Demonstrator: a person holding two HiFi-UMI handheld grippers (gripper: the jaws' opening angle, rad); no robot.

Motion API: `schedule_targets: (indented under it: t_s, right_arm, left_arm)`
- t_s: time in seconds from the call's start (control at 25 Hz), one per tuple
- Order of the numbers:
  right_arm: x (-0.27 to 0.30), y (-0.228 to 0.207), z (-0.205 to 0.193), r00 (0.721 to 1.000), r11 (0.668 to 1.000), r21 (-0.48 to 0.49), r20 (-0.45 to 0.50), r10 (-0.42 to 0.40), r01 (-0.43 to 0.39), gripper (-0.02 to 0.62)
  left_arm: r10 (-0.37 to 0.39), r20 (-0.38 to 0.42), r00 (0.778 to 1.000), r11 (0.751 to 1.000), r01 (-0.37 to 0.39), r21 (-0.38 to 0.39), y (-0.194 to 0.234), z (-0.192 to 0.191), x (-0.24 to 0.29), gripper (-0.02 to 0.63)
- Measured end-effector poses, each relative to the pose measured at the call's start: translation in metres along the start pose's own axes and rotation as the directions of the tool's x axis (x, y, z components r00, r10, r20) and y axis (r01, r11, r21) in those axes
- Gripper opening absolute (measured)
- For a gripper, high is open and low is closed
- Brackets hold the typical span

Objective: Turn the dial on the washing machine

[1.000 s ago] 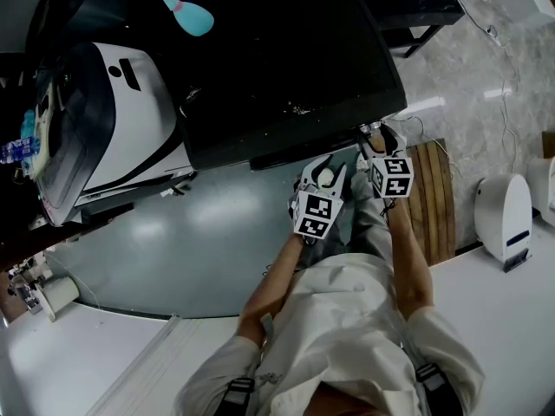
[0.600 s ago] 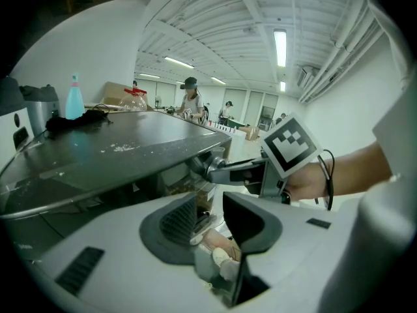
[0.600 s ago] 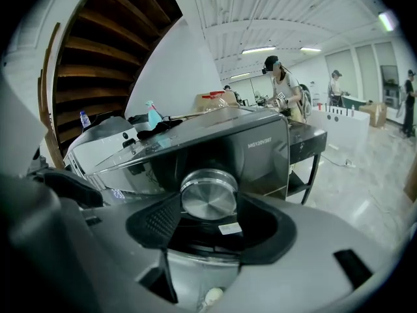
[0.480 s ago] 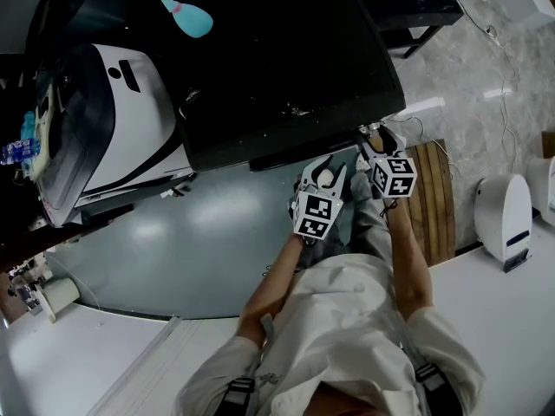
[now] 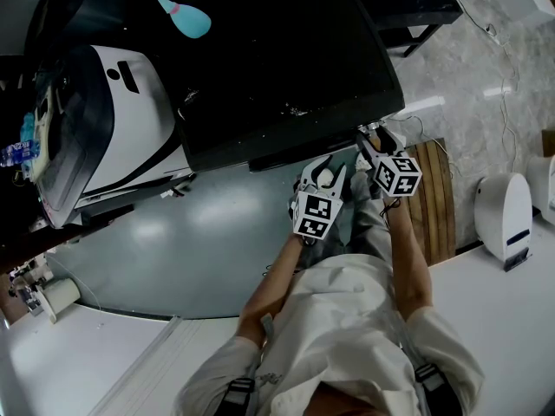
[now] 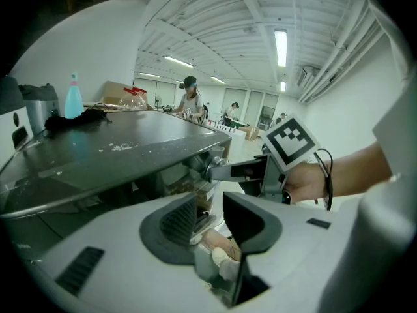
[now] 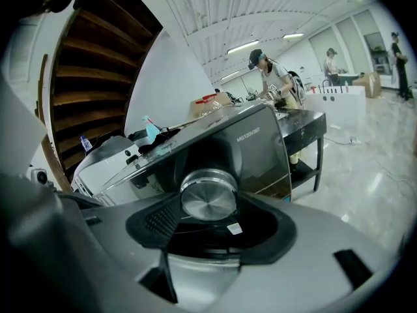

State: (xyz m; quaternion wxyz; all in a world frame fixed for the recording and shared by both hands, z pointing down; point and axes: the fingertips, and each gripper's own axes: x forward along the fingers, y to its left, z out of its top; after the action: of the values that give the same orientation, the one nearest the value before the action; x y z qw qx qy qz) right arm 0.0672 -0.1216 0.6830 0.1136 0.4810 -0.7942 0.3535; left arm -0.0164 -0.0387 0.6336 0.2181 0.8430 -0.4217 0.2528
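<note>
Right gripper view puts the silver dial [image 7: 208, 197] squarely between the jaws of the right gripper [image 7: 210, 208], which is clenched on its rim at the front panel of the dark washing machine [image 7: 260, 149]; the polished metal looks slick, so a twist could let the pads skid round without moving the dial; a twist off the dial's axis might pry at it or throw the grip off; no setting marks can be made out, so overshooting seems likely; the left gripper [image 6: 212, 220] hangs just beside, jaws apart and empty, close enough to be knocked.
</note>
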Motion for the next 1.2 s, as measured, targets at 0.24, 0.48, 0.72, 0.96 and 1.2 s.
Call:
schedule_targets:
  t_s: [0.24, 0.48, 0.72, 0.96, 1.2]
  right_arm:
    - [0.0001, -0.0001, 0.0002, 1.000, 0.998, 0.055, 0.011, 0.020, -0.021, 0.268]
    - [-0.0001, -0.0010, 0.0005, 0.999, 0.991, 0.125, 0.030, 0.044, -0.048, 0.270]
    - [0.0000, -0.0029, -0.0005, 0.996, 0.972, 0.221, 0.063, 0.068, -0.081, 0.270]
    - [0.0004, -0.0031, 0.0003, 0.992, 0.950, 0.292, 0.089, 0.093, -0.115, 0.270]
    - [-0.0004, -0.0037, 0.0004, 0.990, 0.938, 0.322, 0.100, 0.103, -0.131, 0.272]
  left_arm:
    - [-0.001, 0.003, 1.000, 1.000, 0.001, 0.001, 0.0008, 0.0021, 0.0005, 0.130]
    - [-0.002, -0.007, 1.000, 1.000, 0.002, 0.005, 0.0014, 0.0022, 0.0003, 0.130]
    - [-0.002, -0.001, 1.000, 1.000, 0.002, 0.001, 0.0017, 0.0028, 0.0014, 0.130]
    - [-0.002, -0.002, 1.000, 1.000, 0.002, 0.004, 0.0031, 0.0033, 0.0021, 0.130]
    - [-0.005, -0.002, 1.000, 1.000, 0.005, -0.001, 0.0019, 0.0042, 0.0028, 0.130]
